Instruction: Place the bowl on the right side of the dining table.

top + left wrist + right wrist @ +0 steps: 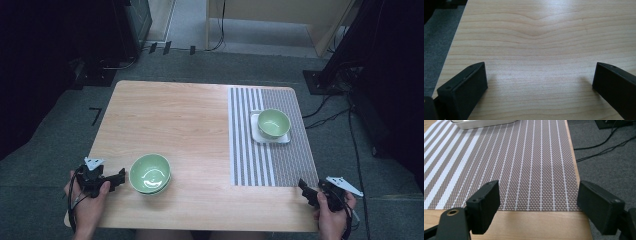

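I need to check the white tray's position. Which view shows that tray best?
The high view: the white tray shows whole on the striped placemat, a green bowl sitting on it. The right gripper view catches just its near edge at the top. The left gripper view looks at bare wooden table.

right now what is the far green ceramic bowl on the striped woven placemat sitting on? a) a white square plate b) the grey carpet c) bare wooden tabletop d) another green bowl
a, the far green ceramic bowl sits on a white square plate, which lies on the striped woven placemat at the right side of the wooden table.
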